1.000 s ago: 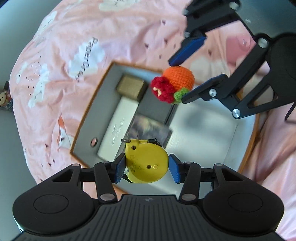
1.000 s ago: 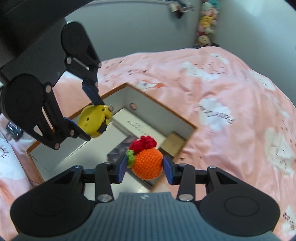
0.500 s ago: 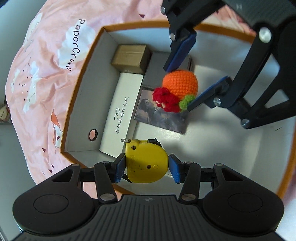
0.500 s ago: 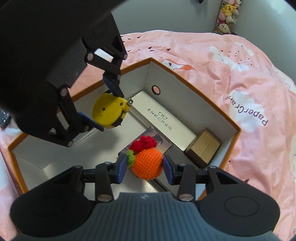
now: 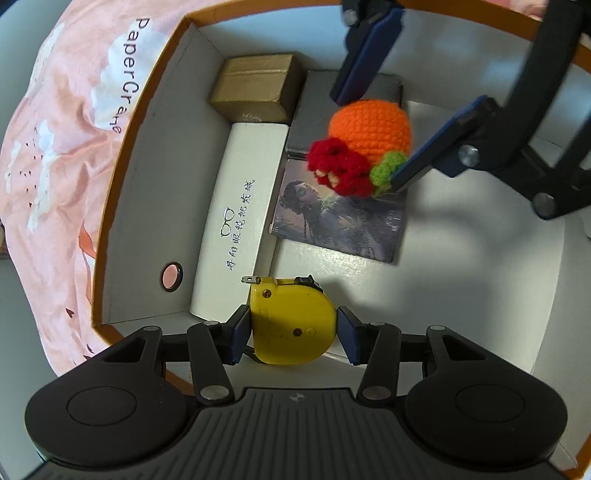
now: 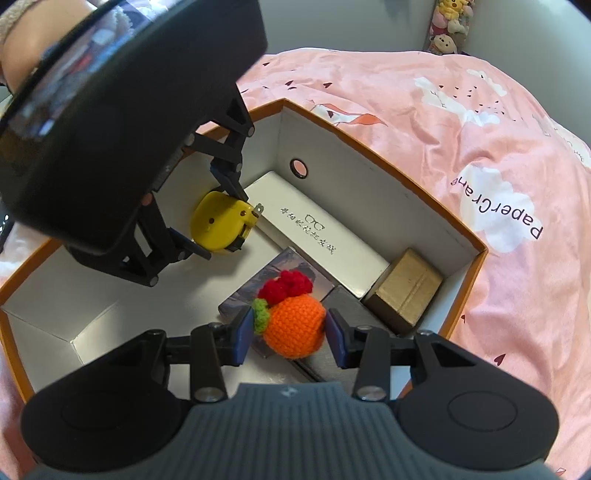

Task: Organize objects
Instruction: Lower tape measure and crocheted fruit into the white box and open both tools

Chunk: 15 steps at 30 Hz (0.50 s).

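My left gripper (image 5: 291, 332) is shut on a yellow tape measure (image 5: 291, 325), held inside the orange-rimmed white box (image 5: 147, 122) near its long white glasses case (image 5: 240, 221). The tape measure also shows in the right wrist view (image 6: 221, 227). My right gripper (image 6: 290, 334) is shut on an orange crocheted fruit with red and green tufts (image 6: 293, 325). It hangs over a picture card (image 5: 340, 225) and a dark flat case (image 5: 314, 103). In the left wrist view the fruit (image 5: 369, 129) sits between the right gripper's blue pads (image 5: 369, 62).
A small gold-brown box (image 5: 255, 88) stands in the box's far corner beside the glasses case. A round hole (image 5: 171, 277) is in the box wall. The box rests on a pink bedspread (image 6: 461, 129). Plush toys (image 6: 447, 33) stand at the far wall.
Both grippers have moved down into the box with their loads. The box and its contents now look larger and closer in both views.
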Available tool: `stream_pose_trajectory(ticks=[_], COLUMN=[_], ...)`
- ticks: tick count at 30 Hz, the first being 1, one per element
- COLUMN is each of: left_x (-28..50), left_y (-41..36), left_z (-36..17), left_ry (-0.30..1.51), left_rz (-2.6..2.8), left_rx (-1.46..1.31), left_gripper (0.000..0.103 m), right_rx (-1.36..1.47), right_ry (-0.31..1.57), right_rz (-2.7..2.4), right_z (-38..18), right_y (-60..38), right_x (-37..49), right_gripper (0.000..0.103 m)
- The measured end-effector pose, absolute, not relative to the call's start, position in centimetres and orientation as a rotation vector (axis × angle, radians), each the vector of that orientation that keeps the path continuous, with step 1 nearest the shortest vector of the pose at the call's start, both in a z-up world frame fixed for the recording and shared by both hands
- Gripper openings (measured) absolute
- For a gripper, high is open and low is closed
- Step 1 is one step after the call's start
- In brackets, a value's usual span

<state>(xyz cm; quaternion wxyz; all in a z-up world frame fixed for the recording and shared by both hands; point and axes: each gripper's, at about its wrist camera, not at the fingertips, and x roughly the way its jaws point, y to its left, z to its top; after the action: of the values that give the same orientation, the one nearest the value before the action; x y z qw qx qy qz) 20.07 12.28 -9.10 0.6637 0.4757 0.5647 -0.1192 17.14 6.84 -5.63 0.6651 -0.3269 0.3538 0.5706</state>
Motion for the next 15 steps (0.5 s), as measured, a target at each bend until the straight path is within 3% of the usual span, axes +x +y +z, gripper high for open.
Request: stream_pose_trajectory(ticks=[11,15], left_x=[21.5,21.7], left_y=[13.6,13.7], left_z=[-10.1,-10.1], left_ry=[1.336,1.329], left_rz=[-0.292,-0.291], left_rx=[1.005,1.02], left_gripper=[0.058,0.063], right_rx=[-0.737,-0.736], right_ry=[0.817,0.824], right_rz=[1.275,1.274], right_z=[-5.8,-5.8], right_y=[6.7,6.7], right_x=[17.4,17.4], right_gripper=[0.044,0.044])
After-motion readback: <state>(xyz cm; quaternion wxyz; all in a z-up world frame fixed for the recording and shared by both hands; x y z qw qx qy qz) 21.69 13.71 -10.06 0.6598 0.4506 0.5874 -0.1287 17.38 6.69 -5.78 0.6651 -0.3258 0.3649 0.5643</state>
